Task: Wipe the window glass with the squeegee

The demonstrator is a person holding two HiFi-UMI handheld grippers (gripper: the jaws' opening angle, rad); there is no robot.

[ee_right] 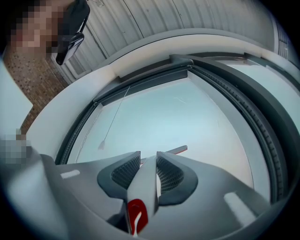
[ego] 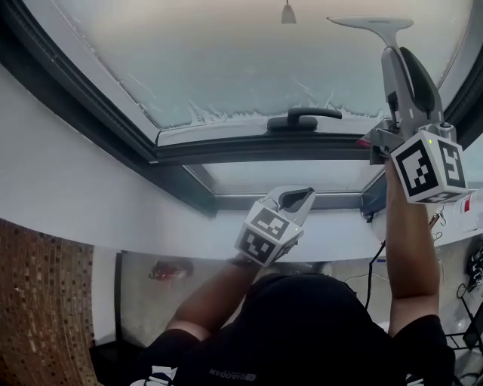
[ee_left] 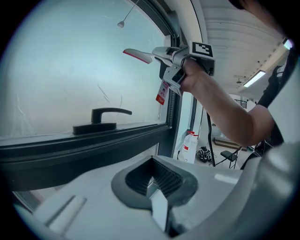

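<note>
Pale grey squeegee (ego: 389,53) with red blade edge, black window handle (ego: 302,118), brown mosaic-tiled wall (ego: 45,301).

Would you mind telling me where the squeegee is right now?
In the head view the squeegee is upper right, clamped in the right hand-held gripper, its blade over the glass, above and right of the window handle.

Workshop-like hall: ribbed ceiling (ee_left: 234,33) with strip light (ee_left: 254,78), dark-framed window (ego: 249,148) (frosted pane (ego: 226,60)), folding chair (ee_left: 228,156), plastic bottle (ee_left: 189,146), loose cables (ego: 375,264).
</note>
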